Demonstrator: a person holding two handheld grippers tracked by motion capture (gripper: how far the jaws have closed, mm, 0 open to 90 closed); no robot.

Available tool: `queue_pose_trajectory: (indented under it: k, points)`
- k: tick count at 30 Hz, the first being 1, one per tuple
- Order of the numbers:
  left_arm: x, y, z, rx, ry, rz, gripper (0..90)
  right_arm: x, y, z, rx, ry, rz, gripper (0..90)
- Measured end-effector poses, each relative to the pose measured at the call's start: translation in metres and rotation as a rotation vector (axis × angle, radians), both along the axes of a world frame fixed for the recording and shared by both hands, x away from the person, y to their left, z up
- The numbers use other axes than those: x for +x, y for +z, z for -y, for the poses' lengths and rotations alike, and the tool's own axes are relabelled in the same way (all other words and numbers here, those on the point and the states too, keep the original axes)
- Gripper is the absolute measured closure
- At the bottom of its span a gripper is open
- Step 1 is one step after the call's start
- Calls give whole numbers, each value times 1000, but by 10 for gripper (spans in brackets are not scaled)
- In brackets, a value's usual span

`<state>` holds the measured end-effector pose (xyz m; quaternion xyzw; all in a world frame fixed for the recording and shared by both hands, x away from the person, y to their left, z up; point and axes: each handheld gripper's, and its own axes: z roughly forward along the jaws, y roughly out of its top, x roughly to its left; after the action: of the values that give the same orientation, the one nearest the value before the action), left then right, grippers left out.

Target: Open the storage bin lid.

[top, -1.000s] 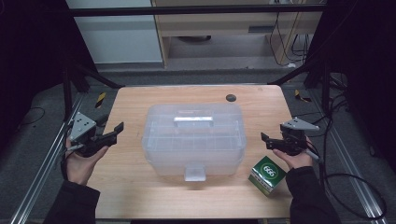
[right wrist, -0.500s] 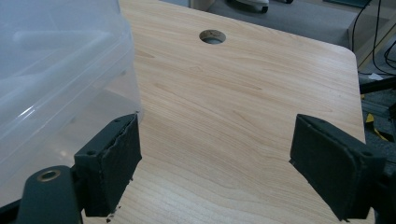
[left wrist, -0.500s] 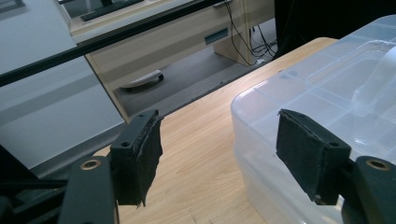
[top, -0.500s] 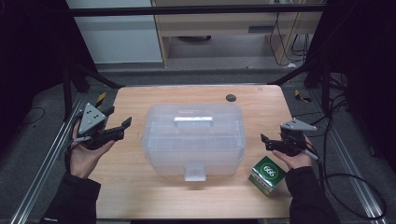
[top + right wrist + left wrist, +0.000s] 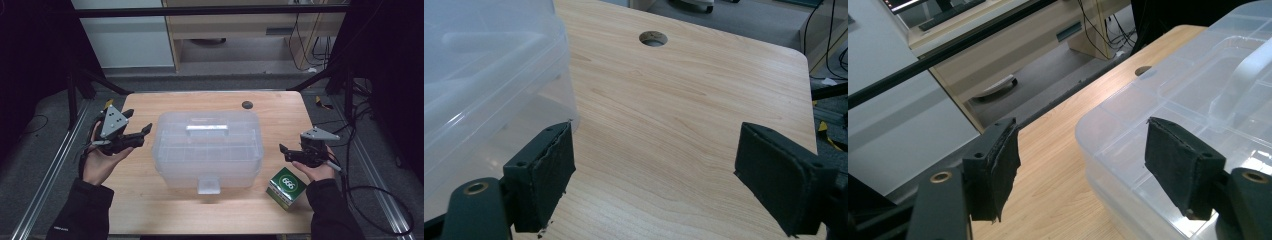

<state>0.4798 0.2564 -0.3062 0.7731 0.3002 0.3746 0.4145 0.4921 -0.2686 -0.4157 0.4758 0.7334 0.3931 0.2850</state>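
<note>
Both my grippers spread wide beside the clear bin

The clear lidded bin (image 5: 207, 147) sits mid-table (image 5: 150, 210); my left gripper (image 5: 137, 136) hangs raised just off its left end, my right gripper (image 5: 290, 152) near its right end, jaws parted and grasping nothing, a green box (image 5: 286, 186) just below.

Wooden table (image 5: 150, 210): cable hole (image 5: 246, 104) near its far edge, right of centre. Green box (image 5: 286, 187) marked 666 sits near the table's front right corner. Beyond the table's far edge, grey floor, a white cabinet (image 5: 125, 35) and a wooden desk (image 5: 240, 20) with cables (image 5: 305, 40) hanging at its right.
</note>
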Motion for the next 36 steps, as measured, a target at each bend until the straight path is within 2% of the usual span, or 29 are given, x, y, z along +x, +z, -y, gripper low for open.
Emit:
queue_pose_trajectory:
  k: [2, 10, 12, 17, 26, 31, 34, 36]
  points:
    - [2, 2, 3, 29, -9, -4, 297, 0, 0, 0, -1, 5, -4, 164]
    - [6, 8, 18, 71, -60, -3, 312, 1, 1, 1, -13, 2, 0, 165]
    - [7, 9, 23, 93, -69, 0, 315, 1, 2, 0, -13, 0, 3, 165]
    - [7, 12, 33, 144, -87, 26, 325, 1, 2, -1, -16, 3, -1, 166]
    - [8, 15, 43, 177, -120, 25, 333, 2, 0, -3, -25, 8, -11, 165]
    - [6, 16, 48, 248, -141, 25, 332, 2, -1, -4, -33, 10, -12, 165]
    - [5, 18, 51, 261, -155, 31, 333, 2, -1, -4, -34, 12, -15, 165]
    - [3, 20, 55, 286, -168, 36, 332, 2, -2, -4, -36, 12, -15, 166]
